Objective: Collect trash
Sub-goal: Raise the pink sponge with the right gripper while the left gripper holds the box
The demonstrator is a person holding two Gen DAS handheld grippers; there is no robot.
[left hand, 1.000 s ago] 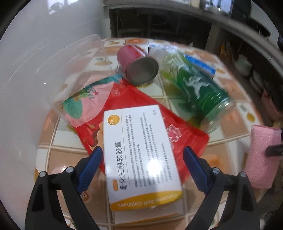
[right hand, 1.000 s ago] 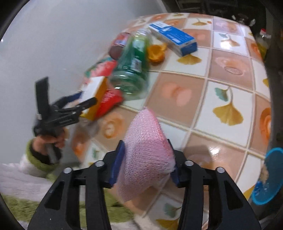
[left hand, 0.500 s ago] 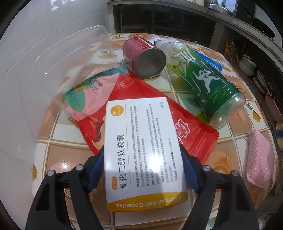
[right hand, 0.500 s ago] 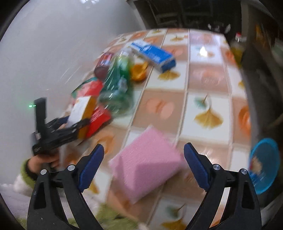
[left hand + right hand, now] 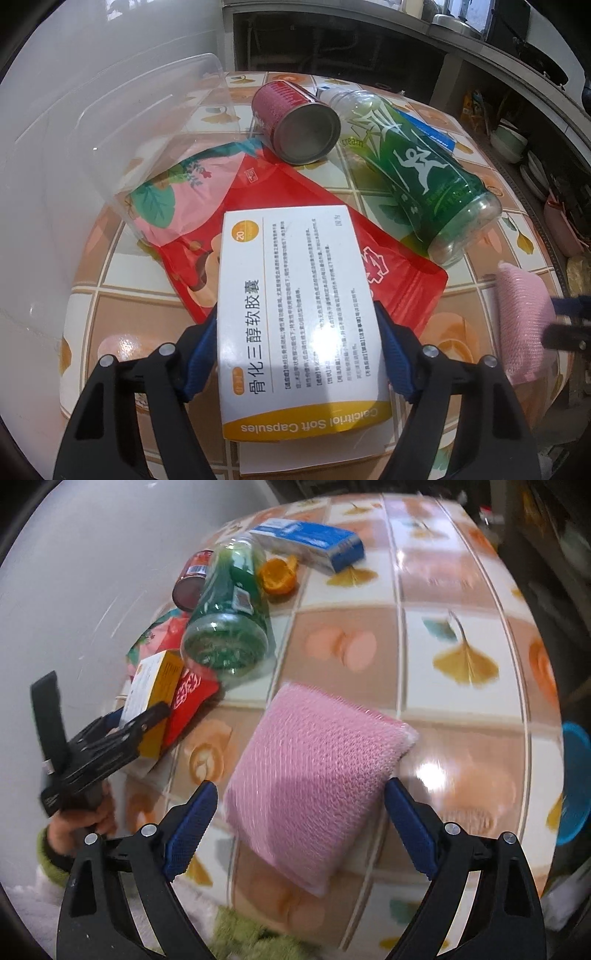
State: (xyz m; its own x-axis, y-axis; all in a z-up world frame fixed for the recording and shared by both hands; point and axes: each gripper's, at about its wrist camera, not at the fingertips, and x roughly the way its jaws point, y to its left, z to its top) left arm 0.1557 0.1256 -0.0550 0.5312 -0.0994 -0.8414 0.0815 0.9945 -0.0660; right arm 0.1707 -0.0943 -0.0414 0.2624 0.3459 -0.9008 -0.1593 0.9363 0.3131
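Observation:
My left gripper (image 5: 295, 332) is shut on a white-and-orange medicine box (image 5: 288, 266), its blue pads pressing both long sides. The box lies over a red snack pouch (image 5: 399, 280). Beyond them a red can (image 5: 295, 122) and a green bottle (image 5: 424, 173) lie on their sides. My right gripper (image 5: 299, 794) stands open around a pink sponge (image 5: 317, 760) that rests on the tiled table (image 5: 443, 602); the pads do not press it. A blue box (image 5: 310, 542) and an orange peel (image 5: 279, 574) lie behind the bottle.
A clear plastic bin (image 5: 110, 147) stands at the left, its wall partly over the pouch. A blue dish (image 5: 576, 782) sits off the table's right edge. A hand in a green-cuffed sleeve (image 5: 74, 823) holds the left gripper. Dark shelves fill the background.
The left jaws closed onto the medicine box. The right jaws opened and let go of the pink sponge, which dropped flat onto the table between them.

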